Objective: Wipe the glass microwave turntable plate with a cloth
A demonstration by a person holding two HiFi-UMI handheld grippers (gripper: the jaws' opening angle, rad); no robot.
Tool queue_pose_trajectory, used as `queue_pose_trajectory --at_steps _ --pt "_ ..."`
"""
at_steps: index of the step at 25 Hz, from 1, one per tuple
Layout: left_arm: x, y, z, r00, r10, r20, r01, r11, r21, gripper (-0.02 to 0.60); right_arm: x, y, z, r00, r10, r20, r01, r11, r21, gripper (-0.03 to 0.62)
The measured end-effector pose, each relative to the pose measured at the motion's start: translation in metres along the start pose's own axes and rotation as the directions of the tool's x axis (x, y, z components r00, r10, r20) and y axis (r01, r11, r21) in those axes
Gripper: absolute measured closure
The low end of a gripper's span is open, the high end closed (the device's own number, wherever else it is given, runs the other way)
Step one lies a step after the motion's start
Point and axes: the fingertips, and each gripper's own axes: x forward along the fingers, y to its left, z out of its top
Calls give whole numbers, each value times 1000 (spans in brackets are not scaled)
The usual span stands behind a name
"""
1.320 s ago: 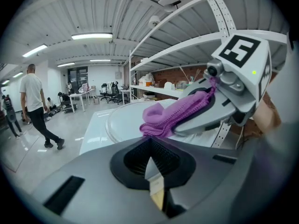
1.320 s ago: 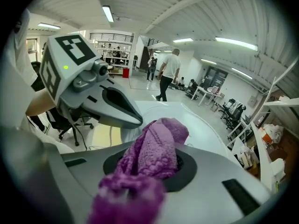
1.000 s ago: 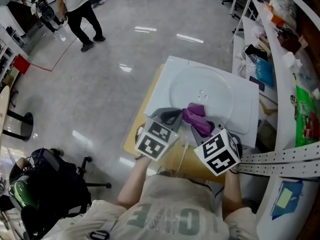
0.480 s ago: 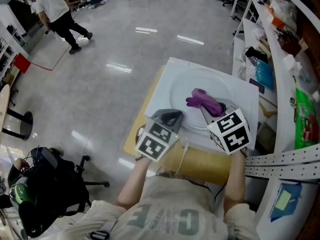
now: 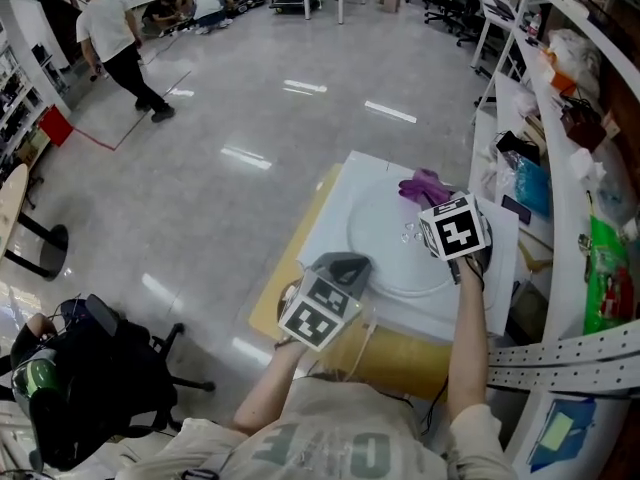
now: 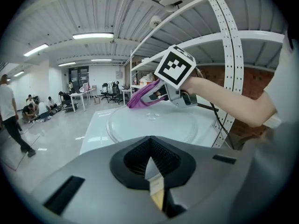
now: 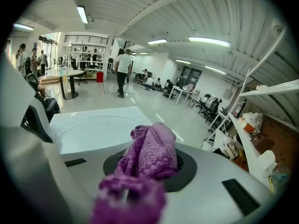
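The round glass turntable plate (image 5: 395,253) lies flat on a white microwave top (image 5: 495,258); it also shows in the left gripper view (image 6: 154,125) and the right gripper view (image 7: 91,122). My right gripper (image 5: 432,198) is shut on a purple cloth (image 5: 423,185) at the plate's far rim. That cloth (image 7: 150,150) bulges out of the jaws, and from the left side it hangs down towards the glass (image 6: 138,97). My left gripper (image 5: 341,263) hovers at the plate's near-left rim, jaws together with nothing seen between them.
Cluttered shelves (image 5: 560,118) and a perforated white rack (image 5: 560,353) run along the right. A yellow board (image 5: 400,343) sits under the microwave. A black office chair (image 5: 90,368) stands lower left. A person (image 5: 118,48) walks on the glossy floor far left.
My right gripper has carried the purple cloth from the plate's near edge across to its far rim. The left gripper has stayed by the near rim. The person has walked further away.
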Motion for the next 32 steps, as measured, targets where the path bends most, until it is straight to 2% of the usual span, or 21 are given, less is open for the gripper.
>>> queue_pose_trajectory --at_steps 8,21,32 --pt "1 0 -1 1000 0 8 0 1000 -5 580 -10 23 -13 999 48 -15 -49 999 -25 543" --pt "-2 1 -1 1000 7 8 -7 1000 9 580 -92 106 -51 985 162 -52 -168 978 -126 543" --pt "-3 2 1 1000 11 4 -11 1000 14 580 -133 136 -70 977 203 -65 -210 969 -127 543"
